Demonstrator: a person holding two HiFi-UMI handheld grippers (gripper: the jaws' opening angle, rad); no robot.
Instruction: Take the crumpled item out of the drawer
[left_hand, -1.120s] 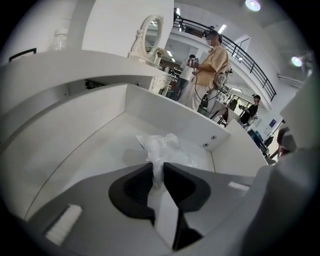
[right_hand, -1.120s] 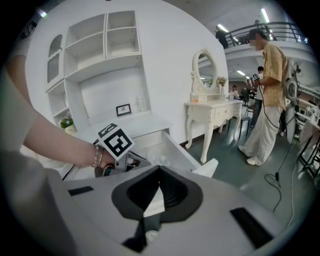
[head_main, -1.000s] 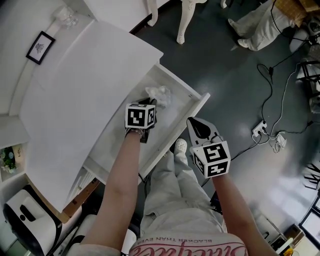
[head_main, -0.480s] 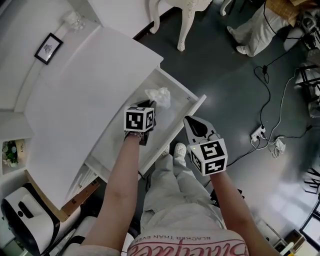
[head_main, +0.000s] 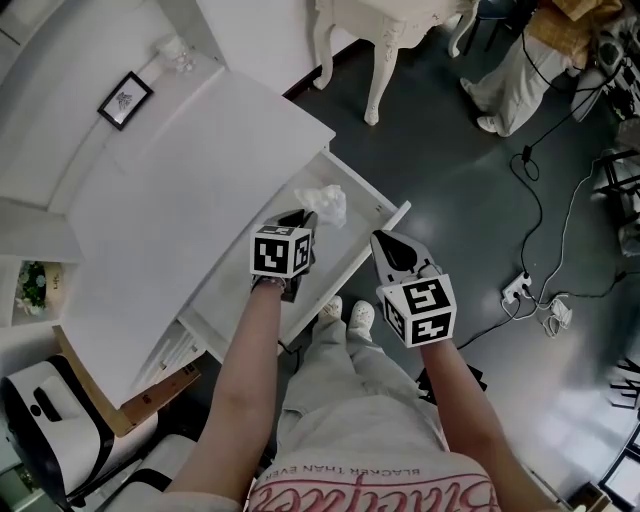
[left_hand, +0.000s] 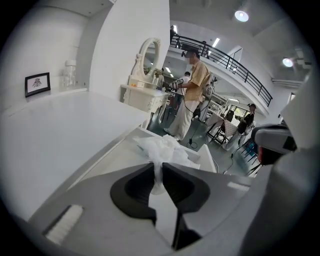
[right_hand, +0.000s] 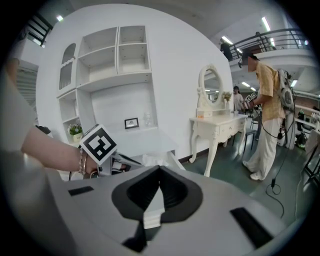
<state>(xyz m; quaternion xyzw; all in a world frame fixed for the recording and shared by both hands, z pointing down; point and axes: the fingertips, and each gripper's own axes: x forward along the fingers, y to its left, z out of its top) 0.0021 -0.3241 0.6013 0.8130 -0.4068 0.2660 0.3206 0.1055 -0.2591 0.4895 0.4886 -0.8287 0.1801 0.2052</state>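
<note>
The room is bright all over. Round lamps (left_hand: 241, 16) shine high up in the left gripper view. The white desk (head_main: 150, 200) looks very pale, and the crumpled item (left_hand: 162, 147) almost melts into the white drawer (head_main: 350, 252). The dark floor (head_main: 460, 170) has soft shiny patches. Both gripper views are round with black corners. Lines bend near their edges, and the close grey parts look fuzzy.

The drawer (head_main: 360, 205) stands pulled out from the front of the desk (head_main: 170, 210). The crumpled wad (head_main: 322, 202) lies in the drawer at the end farthest from the person. The left tool (head_main: 300, 220) is in the drawer just behind it, with a strand of the wad between its jaws. The right tool (head_main: 392, 250) hangs beside the drawer, to its right, over the floor (head_main: 470, 180). A picture frame (head_main: 125, 100) stands at the desk's back.
</note>
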